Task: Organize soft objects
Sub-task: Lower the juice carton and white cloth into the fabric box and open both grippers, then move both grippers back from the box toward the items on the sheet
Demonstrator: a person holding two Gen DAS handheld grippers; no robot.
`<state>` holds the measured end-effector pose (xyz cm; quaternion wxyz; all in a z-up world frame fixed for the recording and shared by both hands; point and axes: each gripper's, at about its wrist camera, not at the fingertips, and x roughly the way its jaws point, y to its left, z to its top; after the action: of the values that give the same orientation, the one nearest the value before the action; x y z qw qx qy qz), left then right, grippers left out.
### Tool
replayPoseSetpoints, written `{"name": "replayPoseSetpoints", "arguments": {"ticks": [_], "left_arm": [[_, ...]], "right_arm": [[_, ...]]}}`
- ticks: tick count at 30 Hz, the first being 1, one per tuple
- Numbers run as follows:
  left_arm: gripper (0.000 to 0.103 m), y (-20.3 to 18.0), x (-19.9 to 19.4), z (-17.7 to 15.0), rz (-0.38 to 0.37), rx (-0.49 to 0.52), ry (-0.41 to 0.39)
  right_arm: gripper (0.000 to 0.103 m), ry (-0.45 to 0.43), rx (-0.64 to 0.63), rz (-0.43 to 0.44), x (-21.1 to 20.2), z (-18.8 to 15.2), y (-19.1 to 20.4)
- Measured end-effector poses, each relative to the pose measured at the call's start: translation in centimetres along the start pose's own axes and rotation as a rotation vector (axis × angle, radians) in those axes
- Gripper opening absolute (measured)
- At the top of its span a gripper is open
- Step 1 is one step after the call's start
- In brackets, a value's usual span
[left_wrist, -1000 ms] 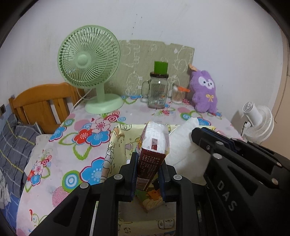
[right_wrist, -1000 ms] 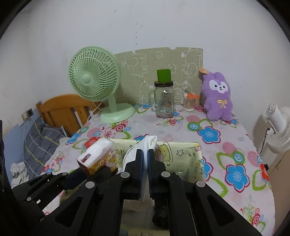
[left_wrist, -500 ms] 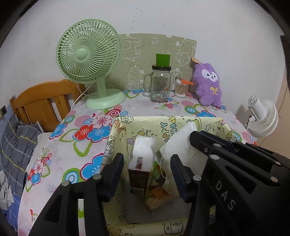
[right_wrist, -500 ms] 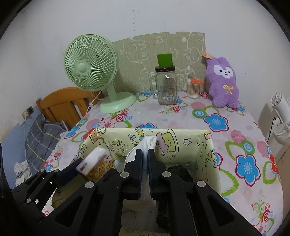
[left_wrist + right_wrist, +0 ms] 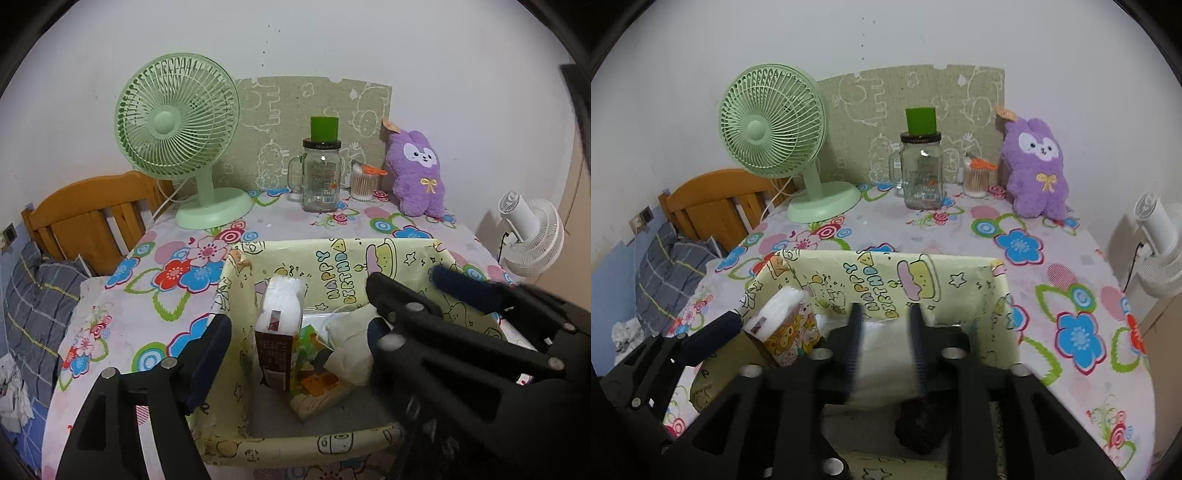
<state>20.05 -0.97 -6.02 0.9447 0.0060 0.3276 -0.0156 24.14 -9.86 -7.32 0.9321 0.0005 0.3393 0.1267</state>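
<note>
A yellow cartoon-print box [image 5: 332,254] [image 5: 960,273] sits on the flowered table. A tissue pack [image 5: 279,332] [image 5: 783,332] stands upright inside it at the left, beside a white soft pack [image 5: 351,347] [image 5: 882,354]. My left gripper [image 5: 295,339] is open, its jaws wide on either side of the tissue pack, not touching it. My right gripper [image 5: 882,332] is open over the white pack, fingers blurred. It shows from the side in the left wrist view [image 5: 443,332]. A purple plush [image 5: 417,173] [image 5: 1038,170] sits at the back right.
A green desk fan [image 5: 177,129] [image 5: 775,129], a glass jar mug with a green cup on top [image 5: 321,173] [image 5: 921,166] and a cotton-swab tub [image 5: 364,181] stand along the back. A wooden chair [image 5: 85,221] stands left, a white fan [image 5: 532,236] right.
My left gripper let go of the tissue pack in the box and opened wider. My right gripper lowered the white pack into the box and its jaws opened.
</note>
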Motion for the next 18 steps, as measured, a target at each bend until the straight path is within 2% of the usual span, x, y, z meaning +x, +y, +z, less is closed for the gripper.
{"name": "replayPoseSetpoints", "arguments": {"ticks": [1,2,13,18], "left_arm": [[0.08,-0.1,-0.2,0.0,-0.003,0.0,-0.004],[0.081,-0.1,-0.4,0.0,-0.006,-0.001,-0.008],[0.096,-1.2,-3.4,0.3,-0.021,0.023,-0.066],[0.098,-1.5,-5.1,0.3,-0.028,0.028,-0.097]], "right_arm": [[0.069,-0.023,-0.005,-0.008,-0.5,0.0,0.0],[0.074,-0.037,-0.011,-0.013,-0.8,0.0,0.1],[0.09,-0.091,-0.031,-0.059,-4.4,0.1,0.0],[0.095,-0.125,-0.032,-0.069,-6.5,0.1,0.0]]}}
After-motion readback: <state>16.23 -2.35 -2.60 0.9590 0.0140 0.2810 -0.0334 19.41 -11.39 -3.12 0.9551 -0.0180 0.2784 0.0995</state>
